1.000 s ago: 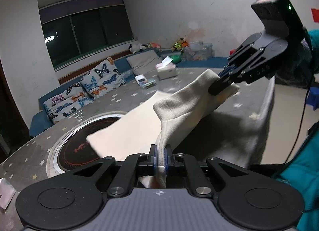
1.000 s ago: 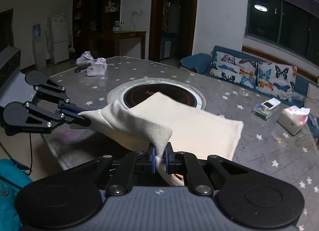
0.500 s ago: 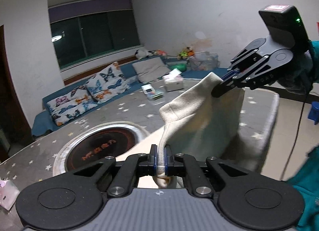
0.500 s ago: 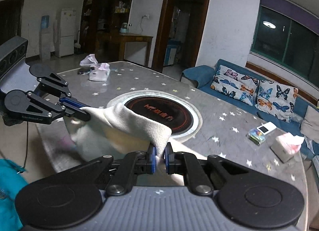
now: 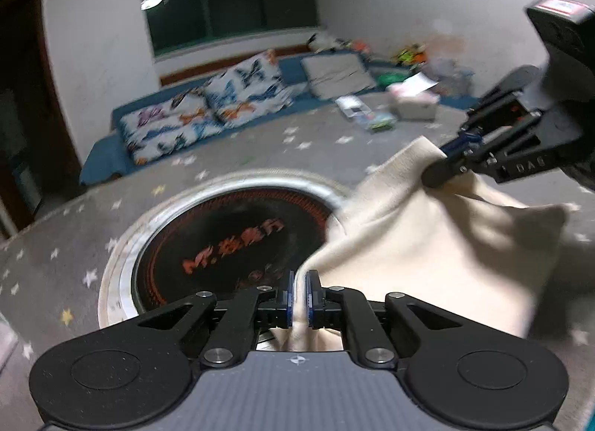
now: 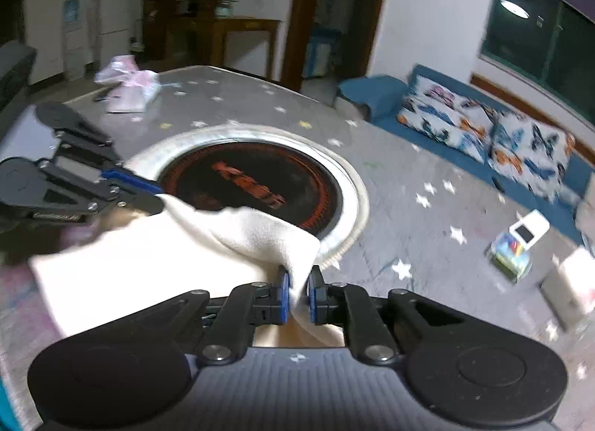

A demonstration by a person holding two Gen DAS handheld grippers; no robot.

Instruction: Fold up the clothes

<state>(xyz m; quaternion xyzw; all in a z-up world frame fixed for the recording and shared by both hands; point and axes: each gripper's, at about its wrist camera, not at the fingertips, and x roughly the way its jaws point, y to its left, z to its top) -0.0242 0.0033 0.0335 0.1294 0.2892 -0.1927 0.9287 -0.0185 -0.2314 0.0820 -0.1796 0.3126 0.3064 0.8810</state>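
A cream cloth garment (image 5: pixel 420 245) lies partly on the grey starred table (image 5: pixel 260 148), its near edge lifted between both grippers. My left gripper (image 5: pixel 298 297) is shut on one corner of the garment. My right gripper (image 6: pixel 297 295) is shut on the other corner (image 6: pixel 260 234). In the left wrist view the right gripper (image 5: pixel 442 165) shows at the right, pinching the cloth. In the right wrist view the left gripper (image 6: pixel 152 189) shows at the left, pinching the cloth. The frames are motion-blurred.
A round black hotplate (image 5: pixel 230 241) with a metal ring is set in the table middle, next to the cloth. A tissue box (image 5: pixel 412 103) and small packets (image 6: pixel 517 245) lie at the far side. A pink bag (image 6: pixel 126 85) sits on the table's far left edge.
Both grippers have carried the held edge forward and down over the table towards the hotplate. The cloth now lies flatter beside the hotplate instead of hanging off the table edge.
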